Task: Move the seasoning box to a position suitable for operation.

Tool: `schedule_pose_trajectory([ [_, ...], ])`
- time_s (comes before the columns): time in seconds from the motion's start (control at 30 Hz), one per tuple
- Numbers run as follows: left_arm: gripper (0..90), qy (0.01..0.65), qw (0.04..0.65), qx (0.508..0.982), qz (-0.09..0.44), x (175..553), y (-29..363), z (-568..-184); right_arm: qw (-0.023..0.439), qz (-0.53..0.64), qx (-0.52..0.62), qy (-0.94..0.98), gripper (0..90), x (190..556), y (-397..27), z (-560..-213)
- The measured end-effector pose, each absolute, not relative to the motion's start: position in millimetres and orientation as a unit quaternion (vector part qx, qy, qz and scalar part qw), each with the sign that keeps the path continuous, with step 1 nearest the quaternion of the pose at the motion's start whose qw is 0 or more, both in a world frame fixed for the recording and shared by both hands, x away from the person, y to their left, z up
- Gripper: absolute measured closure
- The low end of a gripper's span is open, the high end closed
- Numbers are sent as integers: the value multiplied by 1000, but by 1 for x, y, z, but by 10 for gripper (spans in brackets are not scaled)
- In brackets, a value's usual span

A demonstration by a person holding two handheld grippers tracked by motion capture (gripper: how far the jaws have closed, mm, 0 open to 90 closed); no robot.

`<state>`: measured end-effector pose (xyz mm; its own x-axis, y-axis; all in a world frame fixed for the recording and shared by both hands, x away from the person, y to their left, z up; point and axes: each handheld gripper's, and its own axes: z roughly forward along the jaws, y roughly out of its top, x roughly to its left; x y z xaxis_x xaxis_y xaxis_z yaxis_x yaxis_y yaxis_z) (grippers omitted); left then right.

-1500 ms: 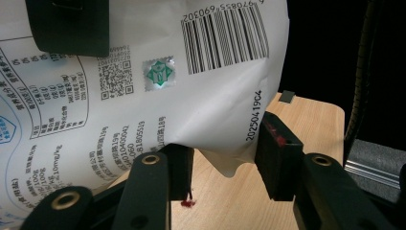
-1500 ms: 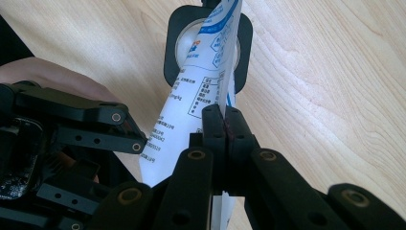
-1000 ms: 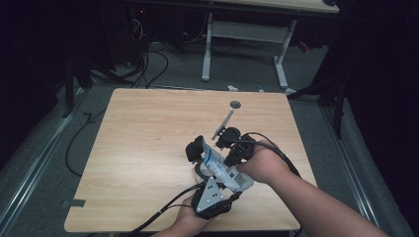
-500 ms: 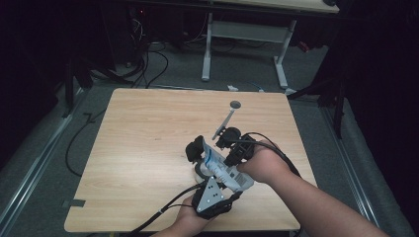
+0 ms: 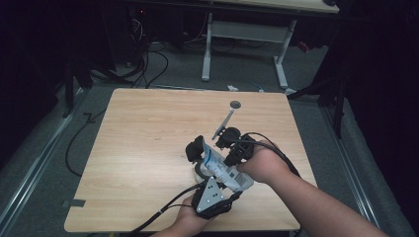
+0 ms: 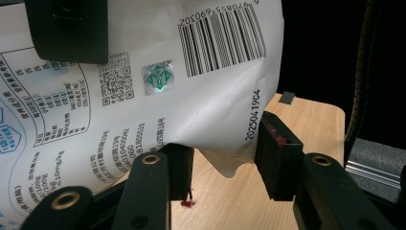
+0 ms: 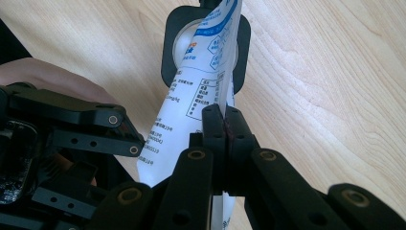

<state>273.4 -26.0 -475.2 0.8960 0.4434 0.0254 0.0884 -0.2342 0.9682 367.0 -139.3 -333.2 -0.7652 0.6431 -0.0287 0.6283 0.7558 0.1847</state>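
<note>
Right now, as it looks from the side of the table:

Pouch: a white printed pouch (image 5: pixel 225 170) sits low and right of centre in the high view, lifted between the two grippers above the table (image 5: pixel 148 128). Its barcode and date print face the left gripper view (image 6: pixel 143 86).

Right gripper: coming in from the lower right of the high view, the right gripper (image 5: pixel 232 148) has its jaws pressed together on a thin edge of the pouch (image 7: pixel 201 100); in the right gripper view the pads meet at mid-frame (image 7: pixel 224 129) with the film pinched between them.

Left gripper: the left gripper (image 5: pixel 197 150) rises from the bottom edge of the high view, its grey plate on top. In its own view (image 6: pixel 222 163) the jaws stand apart with the pouch's lower corner hanging between them; the left pad touches the film, while the right pad is just beside it and I cannot tell whether it touches.

Hands: the right hand (image 5: pixel 262 165) wraps its gripper just right of the pouch; the left hand (image 5: pixel 190 222) is at the bottom edge.

Rod: a thin grey rod (image 5: pixel 226 121) with a round end lies above the grippers, near the table's far edge.
</note>
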Motion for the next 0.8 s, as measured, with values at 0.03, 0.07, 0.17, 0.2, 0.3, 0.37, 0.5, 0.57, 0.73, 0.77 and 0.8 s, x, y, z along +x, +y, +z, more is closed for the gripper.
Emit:
schedule_pose_trajectory([
  [0.03,611,172,594,771,149,273,-26,-475,45,82,340,936,897,367,-139,-333],
  [0.07,612,172,595,771,149,273,-26,-475,45,82,339,936,897,367,-139,-333],
  [0.17,611,172,595,771,149,274,-26,-475,45,82,339,936,897,367,-139,-333],
  [0.2,612,172,595,771,149,274,-26,-475,46,83,339,936,897,367,-139,-333],
  [0.3,612,172,595,771,150,273,-26,-475,45,83,339,936,897,367,-139,-333],
  [0.37,612,172,595,770,150,273,-26,-475,46,82,339,936,897,367,-139,-333],
  [0.5,612,172,596,770,150,273,-26,-475,46,81,337,937,897,367,-139,-333],
  [0.57,612,172,596,770,150,274,-26,-475,47,81,337,937,897,367,-139,-333],
  [0.73,612,172,597,769,151,274,-25,-474,46,82,337,937,897,367,-138,-333],
  [0.77,612,172,596,769,151,273,-25,-474,46,82,337,937,897,367,-138,-333],
  [0.8,612,172,597,769,151,274,-25,-474,46,82,339,936,897,367,-138,-333],
])
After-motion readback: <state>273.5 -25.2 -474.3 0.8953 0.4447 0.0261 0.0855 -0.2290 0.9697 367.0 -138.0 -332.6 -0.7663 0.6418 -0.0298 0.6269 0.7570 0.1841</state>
